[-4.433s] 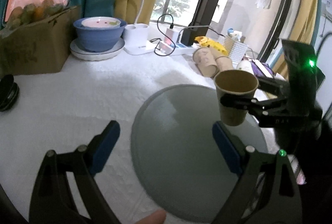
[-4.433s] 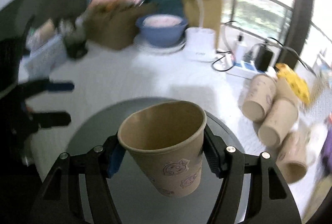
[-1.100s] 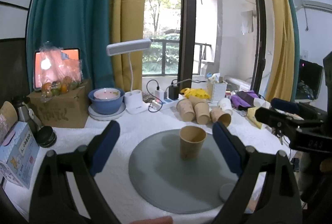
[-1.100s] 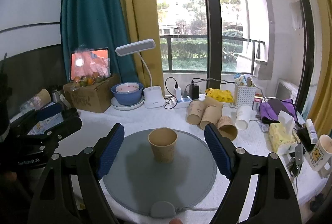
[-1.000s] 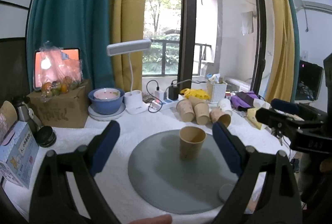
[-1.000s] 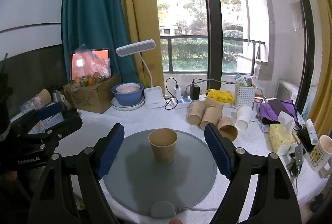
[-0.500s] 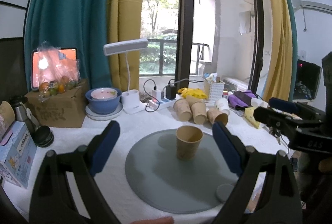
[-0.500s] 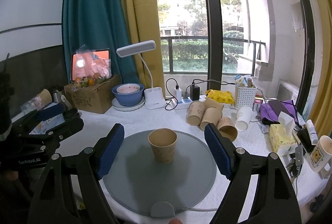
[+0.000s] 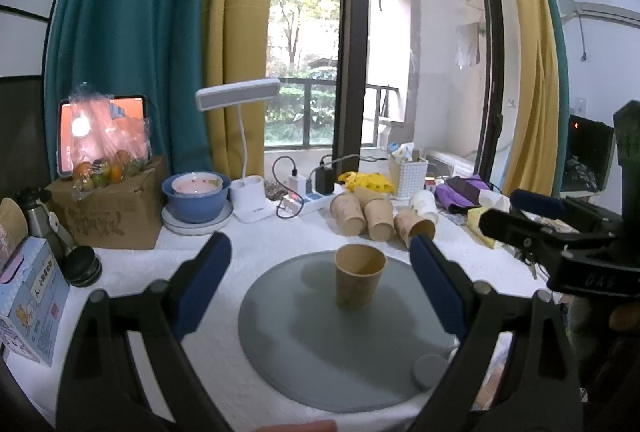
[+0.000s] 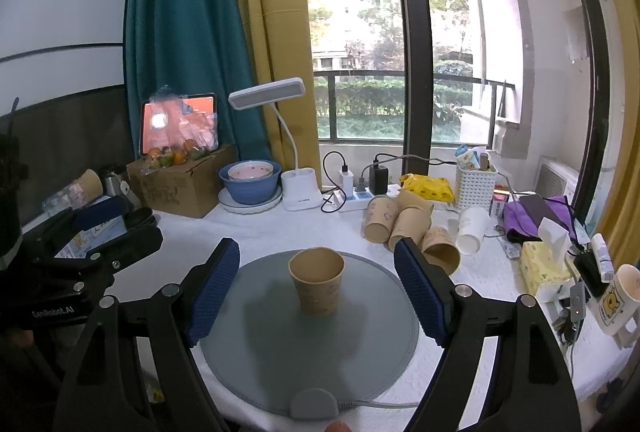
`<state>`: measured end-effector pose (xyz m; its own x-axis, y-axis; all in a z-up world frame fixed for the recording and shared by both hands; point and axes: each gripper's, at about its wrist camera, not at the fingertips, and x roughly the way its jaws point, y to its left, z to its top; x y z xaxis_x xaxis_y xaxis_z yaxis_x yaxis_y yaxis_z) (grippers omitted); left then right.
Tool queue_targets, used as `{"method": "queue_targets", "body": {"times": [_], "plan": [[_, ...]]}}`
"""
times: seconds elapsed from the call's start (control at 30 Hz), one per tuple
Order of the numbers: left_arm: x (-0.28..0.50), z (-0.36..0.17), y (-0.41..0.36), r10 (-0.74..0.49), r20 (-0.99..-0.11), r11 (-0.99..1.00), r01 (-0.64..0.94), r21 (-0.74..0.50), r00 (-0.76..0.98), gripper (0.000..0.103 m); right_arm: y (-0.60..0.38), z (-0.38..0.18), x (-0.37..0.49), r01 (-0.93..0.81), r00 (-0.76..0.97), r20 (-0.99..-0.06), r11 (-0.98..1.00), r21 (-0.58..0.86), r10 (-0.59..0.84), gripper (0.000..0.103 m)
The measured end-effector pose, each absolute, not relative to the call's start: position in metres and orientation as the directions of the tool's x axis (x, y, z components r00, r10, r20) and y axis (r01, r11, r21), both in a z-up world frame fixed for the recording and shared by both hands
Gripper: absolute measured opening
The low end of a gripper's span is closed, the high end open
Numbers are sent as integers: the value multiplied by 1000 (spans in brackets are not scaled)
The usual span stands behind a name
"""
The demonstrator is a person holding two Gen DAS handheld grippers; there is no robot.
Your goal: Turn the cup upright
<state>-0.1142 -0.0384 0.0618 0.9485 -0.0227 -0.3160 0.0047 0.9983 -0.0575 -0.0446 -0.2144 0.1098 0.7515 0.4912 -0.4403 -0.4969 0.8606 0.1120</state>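
Observation:
A brown paper cup [image 9: 359, 281] [image 10: 317, 280] stands upright, mouth up, on the round grey mat [image 9: 304, 348] [image 10: 256, 352]. My left gripper [image 9: 320, 288] is open and empty, held back from the cup, which shows between its blue pads. My right gripper [image 10: 320, 288] is open and empty too, also back from the cup. The right gripper also shows at the right of the left wrist view [image 9: 532, 216]. The left gripper also shows at the left of the right wrist view [image 10: 108, 220].
Several paper cups [image 9: 370, 218] [image 10: 404, 222] lie on their sides behind the mat. A blue bowl [image 10: 249, 182], desk lamp [image 10: 298, 192], power strip [image 10: 356, 198], cardboard box [image 10: 182, 188], white basket [image 10: 476, 182], tissue box [image 10: 540, 266] and mug [image 10: 618, 298] crowd the white table.
Over four seconds the right gripper has let go of the cup onto the mat and both grippers have pulled back. In the last second the left view has drifted slightly right; the cup stands still.

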Motion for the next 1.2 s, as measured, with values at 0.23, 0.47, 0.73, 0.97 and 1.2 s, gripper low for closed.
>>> {"method": "queue_targets", "body": {"times": [0.23, 0.47, 0.73, 0.97, 1.2], "plan": [[-115, 63, -38, -20, -311, 998, 2, -59, 950, 92, -213, 110, -46, -501, 750, -439, 859, 111, 494, 82], [-115, 63, -37, -18, -309, 998, 0, -60, 951, 92, -213, 110, -46, -501, 750, -440, 859, 110, 494, 82], [-115, 64, -37, -17, -308, 998, -2, -61, 951, 92, -211, 110, -46, -502, 748, -441, 857, 112, 496, 82], [-115, 64, -37, -22, -311, 998, 2, -65, 950, 92, -211, 109, -47, -503, 747, -442, 857, 112, 496, 82], [-114, 63, -39, -25, -312, 998, 4, -66, 950, 92, -210, 110, -47, -503, 748, -441, 857, 111, 496, 82]]}}
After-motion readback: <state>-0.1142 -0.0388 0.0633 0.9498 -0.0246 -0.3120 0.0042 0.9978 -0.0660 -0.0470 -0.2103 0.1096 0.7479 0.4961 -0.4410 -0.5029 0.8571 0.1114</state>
